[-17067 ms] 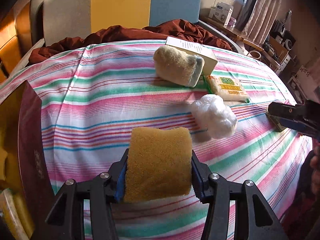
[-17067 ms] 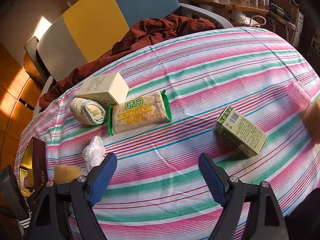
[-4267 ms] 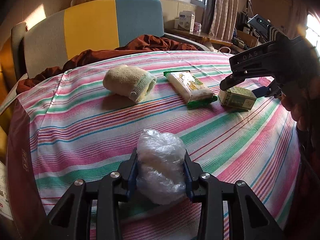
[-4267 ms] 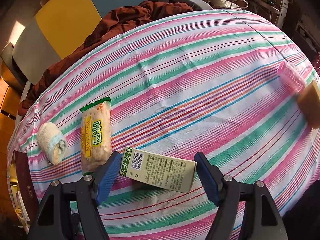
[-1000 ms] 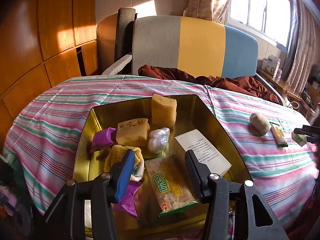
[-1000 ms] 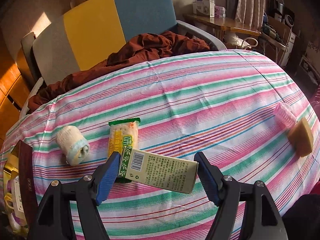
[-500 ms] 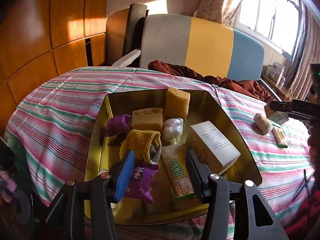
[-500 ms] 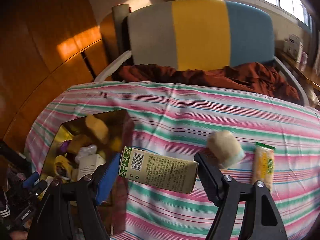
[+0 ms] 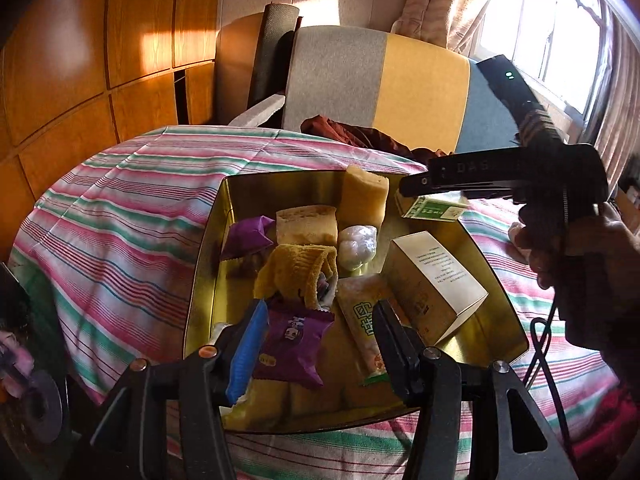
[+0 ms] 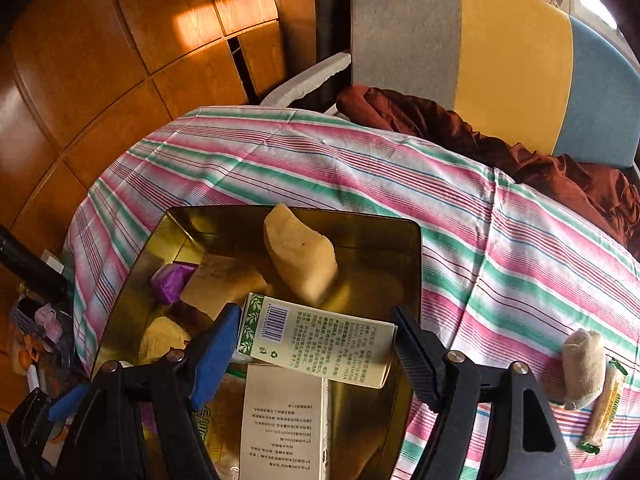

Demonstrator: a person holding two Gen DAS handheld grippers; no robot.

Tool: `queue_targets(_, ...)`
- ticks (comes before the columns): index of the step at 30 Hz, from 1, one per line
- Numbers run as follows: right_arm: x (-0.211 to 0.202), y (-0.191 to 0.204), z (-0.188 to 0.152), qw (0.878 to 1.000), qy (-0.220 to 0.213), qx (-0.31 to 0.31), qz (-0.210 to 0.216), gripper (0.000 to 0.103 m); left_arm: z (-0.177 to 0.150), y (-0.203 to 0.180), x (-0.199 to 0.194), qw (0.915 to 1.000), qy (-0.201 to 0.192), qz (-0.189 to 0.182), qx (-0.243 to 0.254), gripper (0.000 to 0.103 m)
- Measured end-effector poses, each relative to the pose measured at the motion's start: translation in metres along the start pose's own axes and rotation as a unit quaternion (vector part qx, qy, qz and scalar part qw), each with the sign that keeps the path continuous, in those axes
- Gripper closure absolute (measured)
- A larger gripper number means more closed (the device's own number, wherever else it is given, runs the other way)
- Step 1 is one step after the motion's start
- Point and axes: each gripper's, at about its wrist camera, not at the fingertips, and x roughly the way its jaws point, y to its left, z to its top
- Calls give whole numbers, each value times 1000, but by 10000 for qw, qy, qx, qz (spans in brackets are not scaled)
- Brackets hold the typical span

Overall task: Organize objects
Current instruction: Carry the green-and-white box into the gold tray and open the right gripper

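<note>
Gold-coloured metal fills most of what I see from both wrists: an open tin box [image 9: 208, 248] sits on the striped pink, green and white cloth [image 9: 120, 216] covering the surface. My right tool [image 10: 316, 340] is clenched on a green-and-cream carton [image 10: 316, 340] printed with a barcode and small text, gripped end to end between the blue pad and the black one, and hanging over the tin box above a white printed box [image 10: 282, 420] that lies inside. From the left wrist I see that same right tool [image 9: 416, 196] reaching in from the right with the carton [image 9: 432, 208] over the far right corner of the tin, a hand [image 9: 568, 240] wrapped around its handle. My left tool [image 9: 320, 340] hovers over the near edge of the tin; its jaws are opening, with nothing pressed between them, though a purple snack packet [image 9: 292, 344] lies below the gap. Inside the tin I can also pick out a yellow knitted sock [image 9: 296, 272], a crumpled clear plastic bag [image 9: 356, 246], two tan sponge blocks [image 9: 306, 224], one of them standing upright against the far wall, another purple packet [image 9: 246, 236] and a biscuit pack [image 9: 360, 328]. Out on the cloth to the right lie a cream rolled sock [image 10: 584, 364] and, just beside it, a green-edged biscuit pack [image 10: 606, 404]. Behind the surface stands a grey, yellow and blue chair [image 10: 480, 52] with brown fabric [image 10: 480, 136] heaped on it.
</note>
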Motion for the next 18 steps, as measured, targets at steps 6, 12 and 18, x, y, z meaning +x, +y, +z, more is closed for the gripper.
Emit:
queue_targets(6, 11, -2, -4, 9999, 123, 14, -53, 27, -3, 3, 5, 10000, 72, -32, -61, 47)
queue_targets(12, 12, 3, -8, 9999, 63, -117, -74, 27, -4, 1, 8, 9999, 109, -46, -55, 47)
queue_targets(18, 30, -3, -5, 9996, 243, 164, 32, 26, -4, -1, 8, 9999, 118, -20, -18, 47)
